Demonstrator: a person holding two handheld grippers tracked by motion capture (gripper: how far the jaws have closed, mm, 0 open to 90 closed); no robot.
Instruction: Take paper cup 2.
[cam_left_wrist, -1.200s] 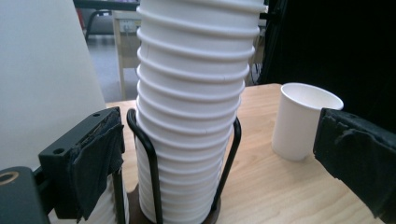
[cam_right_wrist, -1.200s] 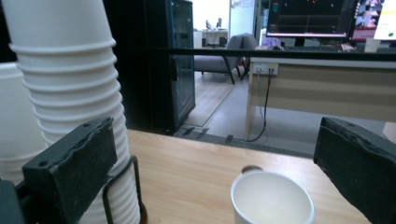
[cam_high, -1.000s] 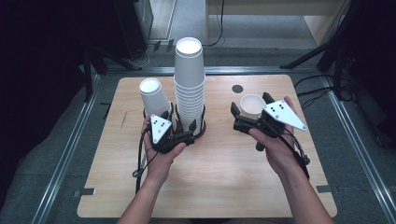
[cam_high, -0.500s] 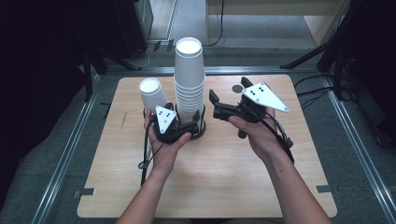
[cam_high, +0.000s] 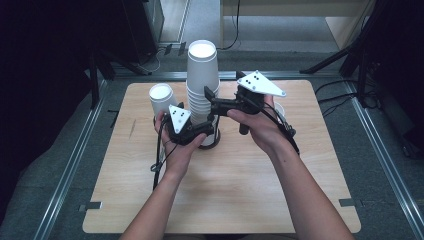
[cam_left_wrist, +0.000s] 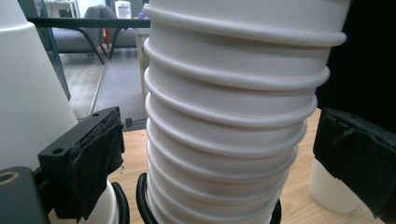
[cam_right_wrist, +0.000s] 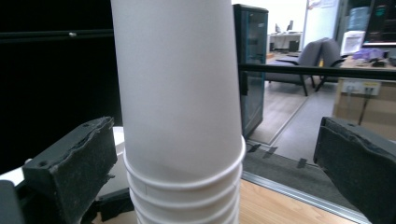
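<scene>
A tall stack of upturned white paper cups (cam_high: 202, 82) stands at the table's middle back. My left gripper (cam_high: 204, 132) is open, with its jaws on either side of the stack's lower rims (cam_left_wrist: 229, 140) and small gaps at both pads (cam_left_wrist: 95, 158). My right gripper (cam_high: 211, 101) is higher up and open. Its jaws flank the top cup (cam_right_wrist: 180, 93) where it meets the rims below, and they do not touch it. A single upturned cup (cam_high: 161, 97) stands left of the stack.
A black ring (cam_left_wrist: 142, 207) lies around the foot of the stack. Another white cup (cam_high: 279, 111) sits on the wooden table (cam_high: 225, 195) behind the right hand. Metal rails (cam_high: 70, 165) border the table, and black stands rise at the back corners.
My right gripper left the cup at the right, rose and swung left to the upper part of the stack. My left gripper stayed at the stack's base.
</scene>
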